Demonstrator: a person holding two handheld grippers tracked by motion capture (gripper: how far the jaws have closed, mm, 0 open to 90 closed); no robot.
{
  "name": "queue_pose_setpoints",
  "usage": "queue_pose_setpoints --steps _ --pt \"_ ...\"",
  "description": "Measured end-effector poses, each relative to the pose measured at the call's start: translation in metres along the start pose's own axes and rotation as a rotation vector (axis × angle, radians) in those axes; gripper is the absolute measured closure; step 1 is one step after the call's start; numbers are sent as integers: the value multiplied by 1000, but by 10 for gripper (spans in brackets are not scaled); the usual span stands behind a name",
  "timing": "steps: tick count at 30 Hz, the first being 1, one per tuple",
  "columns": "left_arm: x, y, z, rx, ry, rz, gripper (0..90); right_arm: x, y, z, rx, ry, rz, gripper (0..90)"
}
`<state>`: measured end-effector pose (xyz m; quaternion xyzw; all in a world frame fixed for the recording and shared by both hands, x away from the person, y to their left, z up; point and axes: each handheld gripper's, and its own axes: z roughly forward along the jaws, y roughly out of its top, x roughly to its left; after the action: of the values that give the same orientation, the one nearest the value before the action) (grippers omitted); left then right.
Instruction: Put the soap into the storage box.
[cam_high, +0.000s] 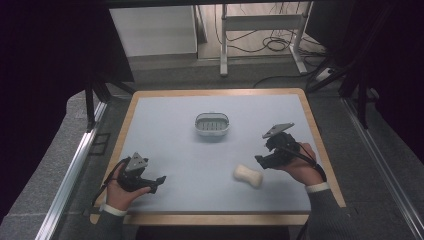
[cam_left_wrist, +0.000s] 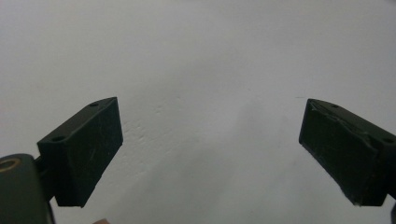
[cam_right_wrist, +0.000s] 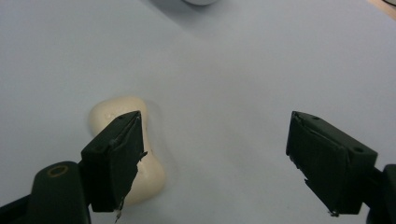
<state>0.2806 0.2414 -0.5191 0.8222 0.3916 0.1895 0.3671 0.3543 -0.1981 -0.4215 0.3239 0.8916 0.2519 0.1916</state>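
Note:
A cream, bone-shaped bar of soap (cam_high: 248, 175) lies on the pale table top (cam_high: 190, 160), right of centre and toward the front. My right gripper (cam_high: 261, 161) hovers just right of it, open, jaws wide apart. In the right gripper view the soap (cam_right_wrist: 116, 109) sits partly behind the left jaw, outside the gap, and my gripper (cam_right_wrist: 212, 163) holds nothing. A white oval soap dish (cam_high: 212, 125) with a slotted floor stands near the table's centre, farther back. My left gripper (cam_high: 159, 181) rests open at the front left; its own view has my gripper (cam_left_wrist: 210, 154) over bare table.
The table has a wooden rim (cam_high: 330, 165). Beyond its far edge stand a white metal frame (cam_high: 260, 22) and loose cables (cam_high: 275, 45) on the floor. A metal rail (cam_high: 75, 165) runs along the left side.

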Motion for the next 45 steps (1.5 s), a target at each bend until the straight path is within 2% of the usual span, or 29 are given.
queue_pose_setpoints --steps 6,16,22,29,33,39,45 --pt "0 0 -1 -2 0 -3 67 2 5 8 51 12 -26 186" --pt "-1 0 1 3 -4 0 66 13 15 27 124 63 -90 186" --pt "1 -1 1 5 -2 -2 67 17 18 37 165 99 -112 186" --pt "0 -1 2 3 -2 1 67 28 15 47 219 160 -136 186" --pt "0 -1 2 5 -2 -1 67 36 11 50 228 166 -153 194" --pt "0 -1 2 7 -4 -1 67 44 6 62 293 188 -177 206" --pt "0 -1 3 8 -5 0 67 47 4 69 325 205 -194 249"
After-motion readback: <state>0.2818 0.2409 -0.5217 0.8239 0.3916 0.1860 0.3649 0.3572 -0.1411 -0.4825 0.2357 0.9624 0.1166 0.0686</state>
